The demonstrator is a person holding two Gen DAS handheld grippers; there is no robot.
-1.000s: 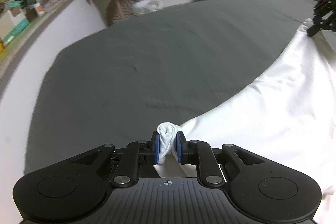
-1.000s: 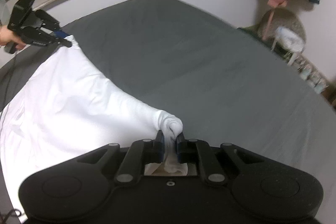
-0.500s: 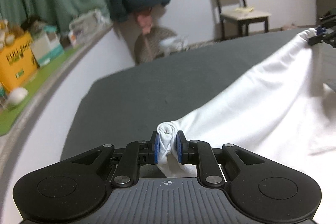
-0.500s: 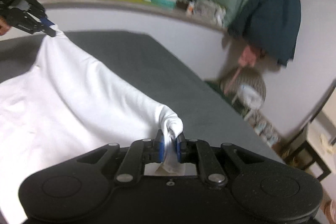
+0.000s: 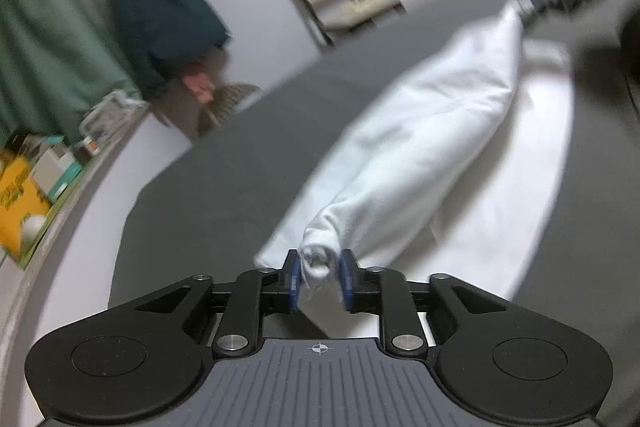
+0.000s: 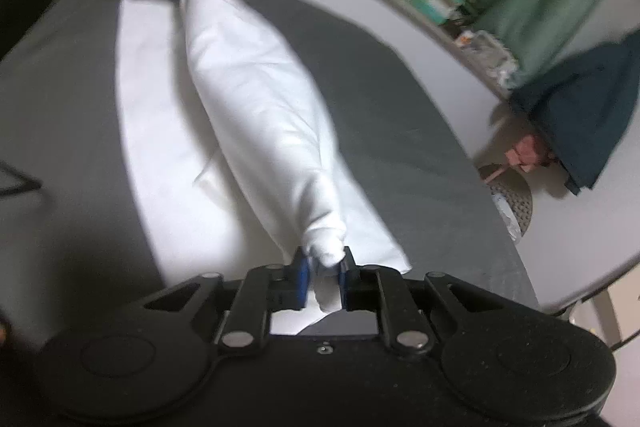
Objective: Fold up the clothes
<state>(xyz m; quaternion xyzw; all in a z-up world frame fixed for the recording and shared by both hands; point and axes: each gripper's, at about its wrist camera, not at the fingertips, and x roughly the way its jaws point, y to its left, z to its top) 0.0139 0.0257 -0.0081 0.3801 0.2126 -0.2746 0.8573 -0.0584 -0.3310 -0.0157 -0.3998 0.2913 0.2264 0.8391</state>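
Since the earlier frames, both claws have swung the white garment (image 5: pixel 436 131) over, so its lifted edge now hangs as a roll above the layer lying flat on the dark grey bed (image 5: pixel 224 179). Left claw (image 5: pixel 320 277) has just been opening; a bunched corner sits between its blue pads, the right pad apparently clear of it. Right claw (image 6: pixel 323 273) has also been loosening, yet its pads press the other corner.
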